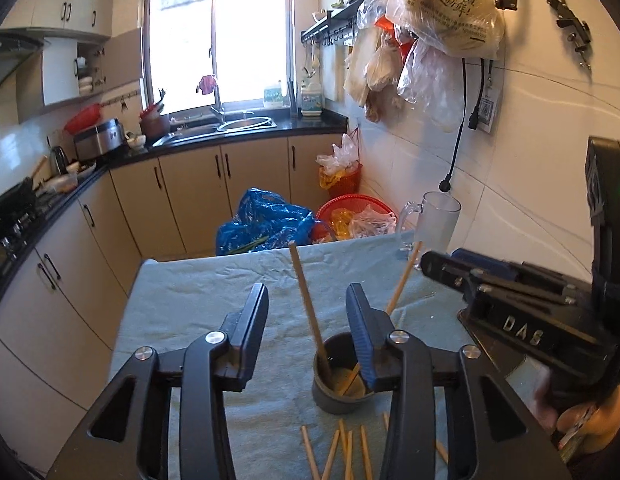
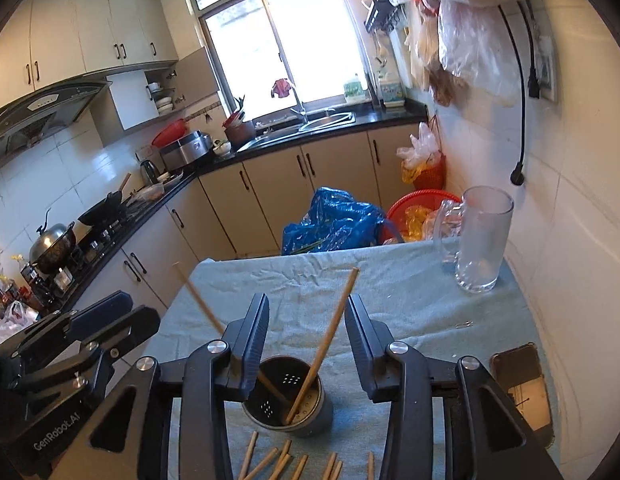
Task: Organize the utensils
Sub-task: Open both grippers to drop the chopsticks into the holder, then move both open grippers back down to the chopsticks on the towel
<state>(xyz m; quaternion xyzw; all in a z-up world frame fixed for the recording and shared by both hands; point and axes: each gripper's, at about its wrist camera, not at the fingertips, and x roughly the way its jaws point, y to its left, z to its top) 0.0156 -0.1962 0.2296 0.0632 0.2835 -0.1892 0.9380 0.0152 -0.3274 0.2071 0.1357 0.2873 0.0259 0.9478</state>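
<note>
A dark round holder (image 1: 341,380) (image 2: 288,400) stands on the cloth-covered table (image 1: 190,300) with two wooden chopsticks leaning in it. My left gripper (image 1: 308,320) is open just above the holder. One upright chopstick (image 1: 310,308) rises in the gap between its fingers, touching neither; the other chopstick (image 1: 401,280) leans right behind the right finger. My right gripper (image 2: 308,328) is open too, and a chopstick (image 2: 333,328) stands free between its fingers. Several loose chopsticks (image 1: 341,452) (image 2: 290,460) lie on the cloth in front of the holder.
A clear glass mug (image 2: 481,240) stands at the table's far right corner by the tiled wall. A phone-like dark object (image 2: 517,384) lies at the right edge, with a small clip (image 2: 463,324) beyond it. Past the table are a blue bag (image 2: 333,220) and red baskets on the floor.
</note>
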